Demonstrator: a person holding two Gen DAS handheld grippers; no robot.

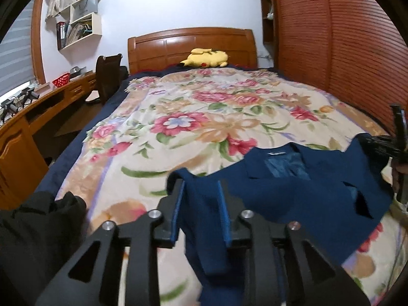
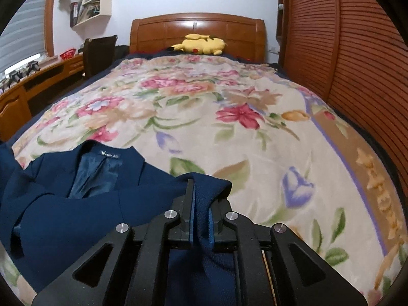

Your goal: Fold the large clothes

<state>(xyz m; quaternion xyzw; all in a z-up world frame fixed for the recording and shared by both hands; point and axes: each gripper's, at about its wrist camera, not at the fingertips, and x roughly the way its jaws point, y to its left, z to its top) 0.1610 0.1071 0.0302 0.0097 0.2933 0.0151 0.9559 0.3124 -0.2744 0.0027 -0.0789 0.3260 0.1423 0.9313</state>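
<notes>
- We see the floral blanket (image 2: 229, 117) covering the bed.
- Navy jacket (image 2: 76, 199) lies at its near edge, collar facing far.
- Our right gripper (image 2: 201, 201) is clamped narrow on jacket fabric.
- Our left gripper (image 1: 201, 199) stands wider, jacket cloth between its fingers; we cannot tell if it's pinched.

The bed (image 1: 150, 43) carries a floral blanket (image 1: 204, 117); on it lie a blue jacket (image 1: 293, 191) (collar toward the headboard) and a yellow plush (image 1: 206, 57).
</notes>
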